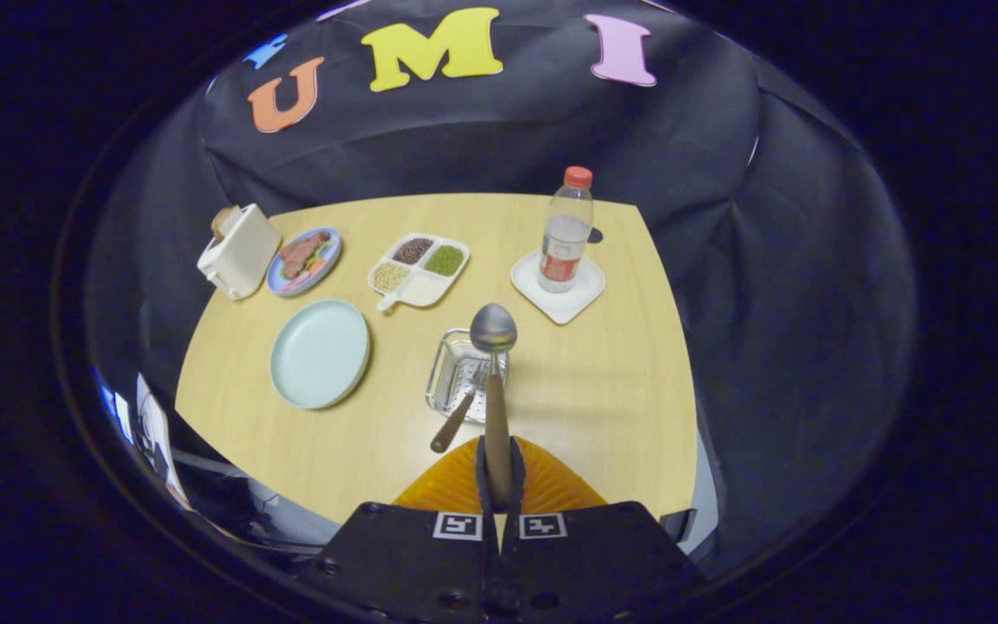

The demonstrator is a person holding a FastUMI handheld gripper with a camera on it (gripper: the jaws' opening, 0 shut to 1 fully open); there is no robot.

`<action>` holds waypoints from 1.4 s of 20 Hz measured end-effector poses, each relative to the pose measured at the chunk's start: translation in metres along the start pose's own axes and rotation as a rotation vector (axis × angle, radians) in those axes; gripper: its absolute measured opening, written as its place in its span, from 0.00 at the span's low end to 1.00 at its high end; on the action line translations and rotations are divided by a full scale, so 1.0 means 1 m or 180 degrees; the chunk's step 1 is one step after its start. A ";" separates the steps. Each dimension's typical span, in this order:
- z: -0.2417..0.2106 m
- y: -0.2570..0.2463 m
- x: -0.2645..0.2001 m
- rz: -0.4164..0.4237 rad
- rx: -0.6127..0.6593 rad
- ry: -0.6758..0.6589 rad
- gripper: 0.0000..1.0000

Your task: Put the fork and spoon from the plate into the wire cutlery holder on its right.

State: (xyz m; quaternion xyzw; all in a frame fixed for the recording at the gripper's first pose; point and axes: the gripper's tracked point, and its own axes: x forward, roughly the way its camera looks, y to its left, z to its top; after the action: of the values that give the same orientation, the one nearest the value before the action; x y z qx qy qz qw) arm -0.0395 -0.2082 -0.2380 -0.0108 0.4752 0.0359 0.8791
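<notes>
Toaster (239, 250): I see it far left on the tabletop (603, 399), pale, with a slice of bread sticking out of the top.
Food plate (305, 261): just right of the toaster, blue-rimmed, with what looks like meat and some vegetables on it.
Plate (320, 354): nearer to me than the food plate, pale blue-green, and bare; neither piece of cutlery lies on it.
Tray (418, 269): a white divided tray with a small handle, beyond the holder; I make out dark beans, green beans, pale grains and one white compartment.
Fork (456, 416): its wooden handle leans out over the holder's near-left rim, head down inside the holder.
Holder (461, 373): wire basket to the right of the plate, well apart from it, just ahead of my fingers.
Spoon (494, 381): I have it by the wooden handle, upright, its metal bowl up above the holder's far-right corner.
Gripper (499, 472): jaws closed tight on the spoon's handle, one finger pressing on each side.
Bottle (566, 230): clear plastic, red cap, red-and-white label; I cannot read any writing on it. It stands on a white square coaster (581, 299), beyond and right of the holder.
</notes>
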 end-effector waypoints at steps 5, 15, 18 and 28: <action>-0.013 0.009 0.016 0.0011 -0.0061 0.0229 0.01; 0.004 0.016 0.045 -0.0166 -0.0166 0.0241 0.11; 0.016 0.019 0.037 -0.0295 -0.0125 0.0100 0.28; 0.069 0.124 -0.038 -0.0343 -0.0066 -0.0838 0.80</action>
State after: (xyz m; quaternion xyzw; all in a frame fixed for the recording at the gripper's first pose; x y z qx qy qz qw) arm -0.0113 -0.0831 -0.1667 -0.0406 0.3541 -0.0053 0.9343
